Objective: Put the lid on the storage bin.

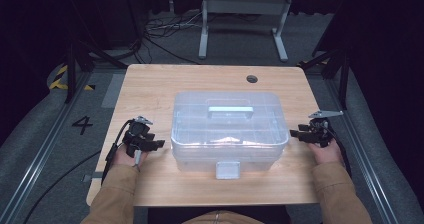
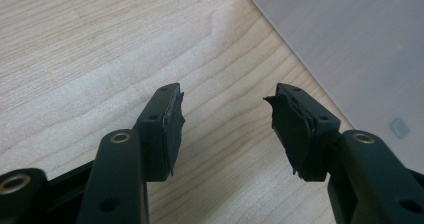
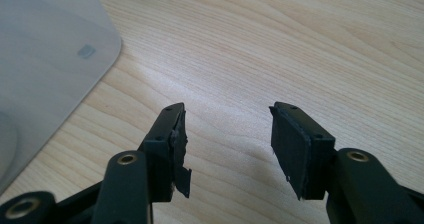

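Clear plastic storage box, lid on and front latch down, sits mid-worktop, slightly toward the near edge. Left hand-held gripper just beside its left wall, jaws spread, nothing between. Right hand-held gripper by the right wall, likewise spread and empty. Step, likely: flanking the box before gripping. Next: close both inward on the side walls evenly.

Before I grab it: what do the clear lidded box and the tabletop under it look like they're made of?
The clear lidded box looks like translucent plastic, smooth and slightly frosted: the table grain and its own contents show dimly through the walls, and the lid has moulded clips. The light wooden tabletop looks like pale wood or wood-look laminate, matt with visible grain lines; which of the two I cannot tell.
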A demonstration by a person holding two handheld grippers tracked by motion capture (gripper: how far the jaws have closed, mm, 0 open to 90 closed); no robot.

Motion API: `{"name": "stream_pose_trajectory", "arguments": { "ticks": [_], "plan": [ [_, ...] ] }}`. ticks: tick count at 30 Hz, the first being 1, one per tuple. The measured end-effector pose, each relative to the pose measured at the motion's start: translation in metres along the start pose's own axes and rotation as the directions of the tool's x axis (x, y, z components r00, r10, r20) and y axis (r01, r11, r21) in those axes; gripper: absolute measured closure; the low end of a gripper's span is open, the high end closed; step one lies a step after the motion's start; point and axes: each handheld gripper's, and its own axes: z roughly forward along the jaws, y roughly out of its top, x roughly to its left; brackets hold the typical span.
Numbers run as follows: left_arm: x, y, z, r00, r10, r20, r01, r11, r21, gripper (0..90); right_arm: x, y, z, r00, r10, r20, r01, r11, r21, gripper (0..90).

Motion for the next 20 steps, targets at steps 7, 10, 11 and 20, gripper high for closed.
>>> {"name": "stream_pose_trajectory", "arguments": {
  "ticks": [7,10,11,20],
  "plan": [
    [-0.002,0.001,0.004,0.9998,0.022,0.002,-0.022,0.9990,0.038,46.1,0.002,-0.002,0.006,1.0000,-0.008,0.000,0.009,1.000,0.026,47.8],
    [-0.003,0.001,0.005,0.9997,0.025,0.006,-0.025,0.9984,0.051,46.1,0.003,-0.003,0.008,0.9998,-0.019,0.003,0.019,0.999,0.037,47.4],
    [-0.003,0.001,0.005,0.9997,0.024,0.007,-0.024,0.9984,0.052,46.1,0.004,-0.003,0.009,0.9996,-0.028,0.006,0.028,0.999,0.038,47.1],
    [-0.002,-0.001,0.003,0.9997,0.022,-0.007,-0.021,0.9987,0.047,45.4,0.006,-0.003,0.011,0.9990,-0.043,0.016,0.042,0.998,0.043,46.5]
  ]
}}
